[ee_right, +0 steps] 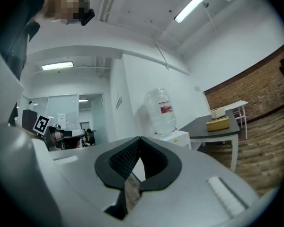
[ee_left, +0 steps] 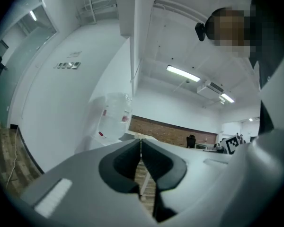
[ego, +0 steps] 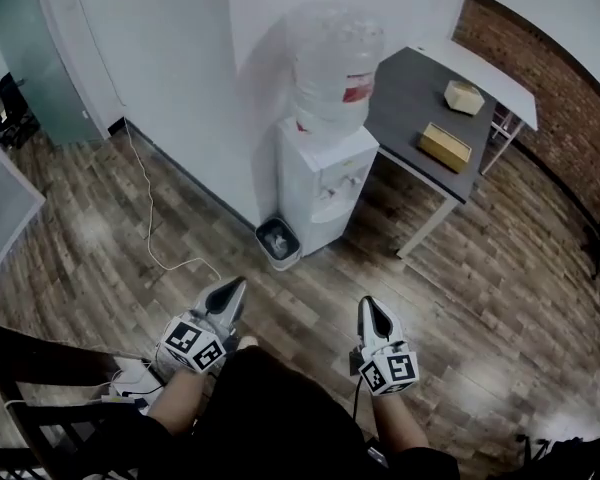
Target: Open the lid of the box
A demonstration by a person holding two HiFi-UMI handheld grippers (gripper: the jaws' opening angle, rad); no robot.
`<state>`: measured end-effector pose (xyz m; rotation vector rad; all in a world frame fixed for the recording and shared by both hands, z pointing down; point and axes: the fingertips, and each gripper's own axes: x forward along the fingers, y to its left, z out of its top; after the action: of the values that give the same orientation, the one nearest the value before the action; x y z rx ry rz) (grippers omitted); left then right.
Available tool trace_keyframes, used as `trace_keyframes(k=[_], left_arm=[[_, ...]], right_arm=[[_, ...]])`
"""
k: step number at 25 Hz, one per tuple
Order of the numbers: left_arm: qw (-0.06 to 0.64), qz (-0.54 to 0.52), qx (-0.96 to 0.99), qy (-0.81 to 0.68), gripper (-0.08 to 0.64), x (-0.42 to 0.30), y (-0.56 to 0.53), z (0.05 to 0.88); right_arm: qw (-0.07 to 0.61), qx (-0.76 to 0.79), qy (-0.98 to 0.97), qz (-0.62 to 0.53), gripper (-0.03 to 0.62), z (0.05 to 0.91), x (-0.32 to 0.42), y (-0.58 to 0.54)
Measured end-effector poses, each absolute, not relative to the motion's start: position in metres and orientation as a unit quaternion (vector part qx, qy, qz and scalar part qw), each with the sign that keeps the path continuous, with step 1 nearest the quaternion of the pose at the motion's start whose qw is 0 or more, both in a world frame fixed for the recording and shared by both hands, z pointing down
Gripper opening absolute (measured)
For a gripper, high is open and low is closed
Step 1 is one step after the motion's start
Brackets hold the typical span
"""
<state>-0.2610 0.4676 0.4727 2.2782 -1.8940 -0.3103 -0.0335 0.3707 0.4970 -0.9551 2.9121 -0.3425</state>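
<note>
On the grey bench (ego: 400,88) beside the water cooler (ego: 325,183) lie a flat tan box (ego: 445,146) and a smaller pale box (ego: 464,96), well apart from the left hand-held gripper (ego: 236,286) and the right hand-held gripper (ego: 371,310), both clenched on nothing. Either box looks light: prising a lid up without bracing the base could drag it towards the bench edge

Tan box (ego: 445,146) lid too small to tell; dark frame (ego: 50,430) cropped btm-left.

No legible text or labels
</note>
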Motion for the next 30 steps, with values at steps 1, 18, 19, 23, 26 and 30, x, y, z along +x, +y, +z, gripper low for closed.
trace_keyframes(k=[1, 18, 19, 23, 26, 30], left_arm=[[0.082, -0.099, 0.772, -0.622, 0.006, -0.254, 0.46, 0.471], [0.088, -0.082, 0.878, -0.464, 0.004, -0.179, 0.329, 0.472], [0.087, -0.083, 0.881, -0.457, 0.003, -0.178, 0.321, 0.471], [0.089, -0.086, 0.89, -0.439, 0.004, -0.181, 0.294, 0.473], [0.091, -0.088, 0.892, -0.434, 0.003, -0.19, 0.277, 0.473], [0.098, -0.092, 0.896, -0.424, 0.003, -0.206, 0.256, 0.473]], right_arm=[[0.032, -0.322, 0.939, -0.113, 0.003, 0.497, -0.025, 0.37], [0.033, -0.482, 0.871, -0.094, 0.002, 0.494, 0.054, 0.329], [0.031, -0.487, 0.868, -0.091, 0.002, 0.493, 0.055, 0.323], [0.018, -0.5, 0.862, -0.088, 0.002, 0.493, 0.048, 0.304], [0.007, -0.504, 0.86, -0.076, 0.003, 0.488, 0.039, 0.289], [0.005, -0.508, 0.859, -0.064, 0.002, 0.481, 0.027, 0.268]])
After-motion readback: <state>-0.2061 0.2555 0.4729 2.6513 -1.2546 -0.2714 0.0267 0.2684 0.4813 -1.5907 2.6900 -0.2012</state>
